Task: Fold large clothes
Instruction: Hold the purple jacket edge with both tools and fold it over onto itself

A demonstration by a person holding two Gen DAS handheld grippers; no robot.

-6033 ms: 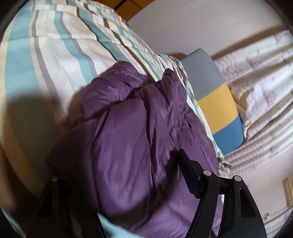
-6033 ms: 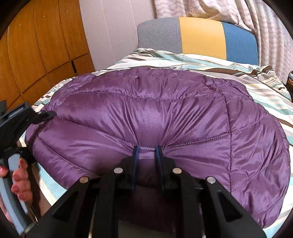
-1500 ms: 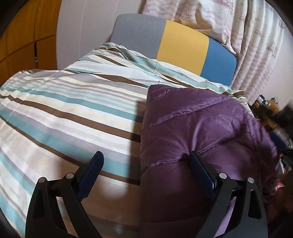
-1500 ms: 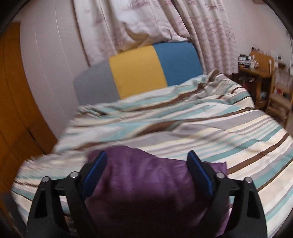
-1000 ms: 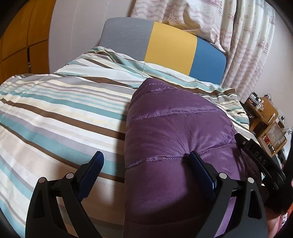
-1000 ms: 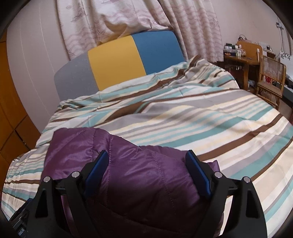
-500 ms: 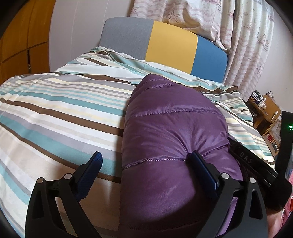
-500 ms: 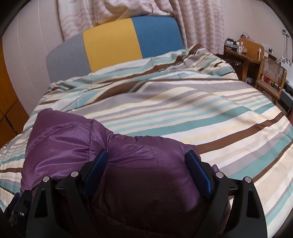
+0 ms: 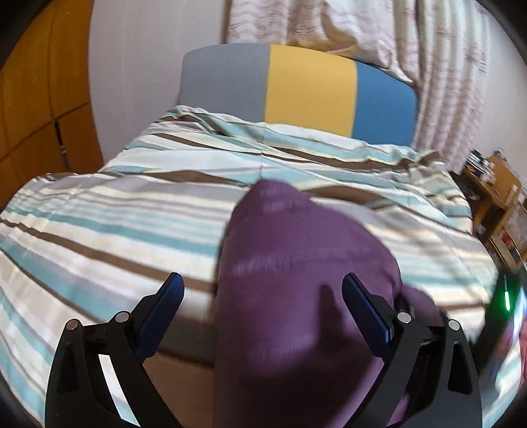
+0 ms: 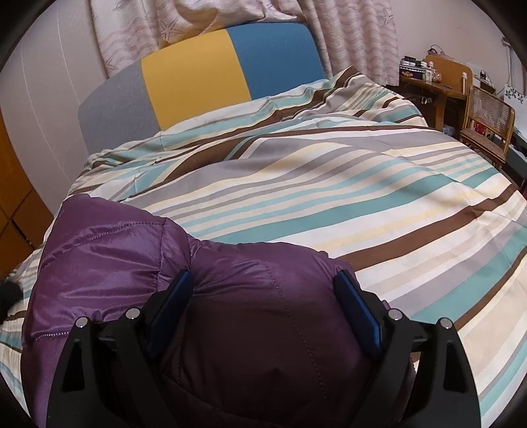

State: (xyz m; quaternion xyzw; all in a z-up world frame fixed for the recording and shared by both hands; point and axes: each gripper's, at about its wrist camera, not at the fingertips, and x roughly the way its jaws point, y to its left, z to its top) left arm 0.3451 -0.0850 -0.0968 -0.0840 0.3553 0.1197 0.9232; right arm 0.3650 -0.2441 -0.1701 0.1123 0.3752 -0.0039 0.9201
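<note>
A purple quilted down jacket point(image 9: 296, 263) lies folded into a thick bundle at the near edge of the striped bed point(image 9: 115, 210). My left gripper point(image 9: 263, 293) is open, its jaws wide apart; the jacket's left part lies between them and the view is blurred by motion. In the right wrist view the jacket point(image 10: 131, 260) bulges up between the jaws of my right gripper point(image 10: 265, 286), which is open with its blue pads point(image 10: 357, 309) against the puffy fabric on both sides.
A grey, yellow and blue headboard point(image 10: 204, 82) stands at the far end under patterned curtains point(image 9: 362, 29). A wooden wardrobe point(image 9: 36, 108) is at the left. A wooden desk point(image 10: 438, 85) and wicker chair point(image 10: 487, 115) stand at the right.
Since six seconds ago the wide jacket has been folded into a narrow bundle and my right gripper has opened. In the last half second the left gripper has pulled back and tilted up, blurring its view.
</note>
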